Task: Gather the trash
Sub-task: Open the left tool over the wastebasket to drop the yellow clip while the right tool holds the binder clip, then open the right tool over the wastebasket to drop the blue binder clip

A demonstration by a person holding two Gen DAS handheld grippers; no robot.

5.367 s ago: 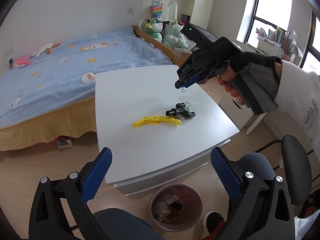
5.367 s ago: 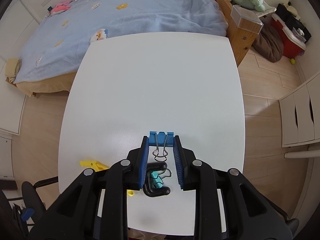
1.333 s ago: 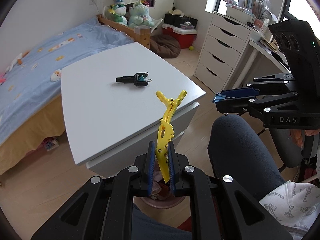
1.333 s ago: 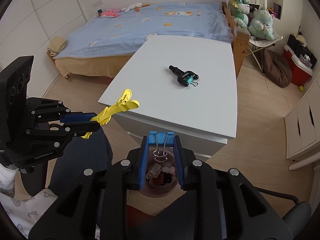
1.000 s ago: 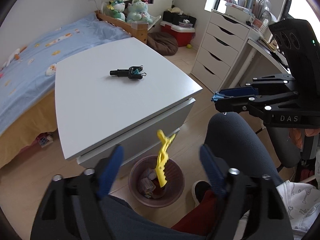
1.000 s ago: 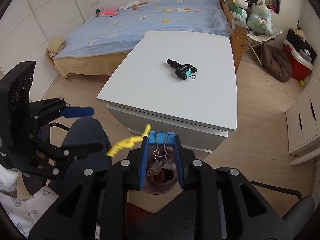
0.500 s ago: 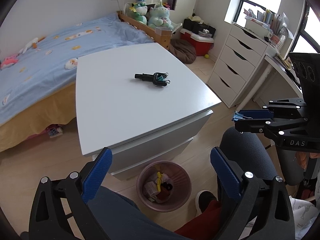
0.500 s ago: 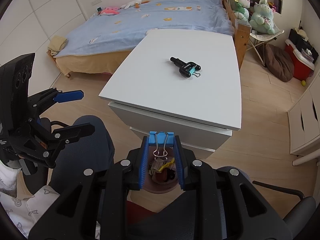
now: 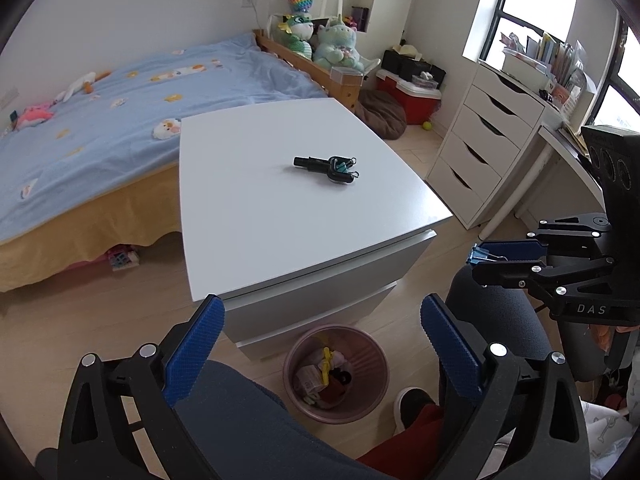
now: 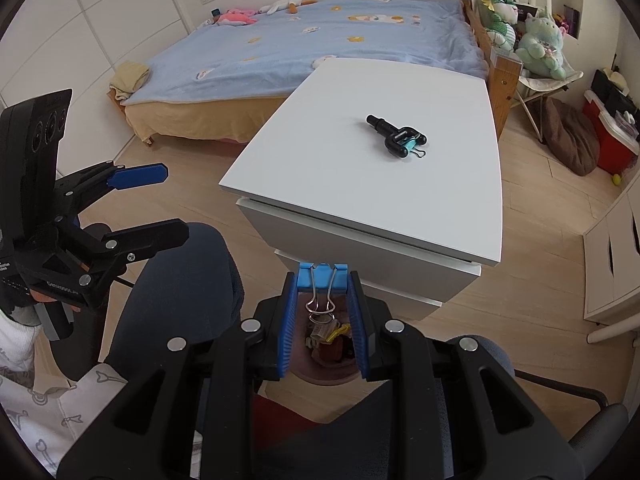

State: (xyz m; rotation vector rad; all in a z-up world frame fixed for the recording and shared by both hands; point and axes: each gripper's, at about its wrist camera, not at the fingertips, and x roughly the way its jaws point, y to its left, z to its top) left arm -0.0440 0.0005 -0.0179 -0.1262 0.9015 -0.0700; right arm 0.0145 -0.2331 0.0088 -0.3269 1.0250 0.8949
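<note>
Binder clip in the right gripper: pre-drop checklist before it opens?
1. Blue binder clip clamped in right gripper: ok.
2. Pink trash bin showing between the fingers, below the clip: ok.
3. Whether the clip sits squarely over the bin opening: cannot tell.
4. Left gripper open and empty: ok.
5. Yellow clip already in the bin: ok.
6. White table cleared: not ok, the black tool with a teal clip is on it.
</note>
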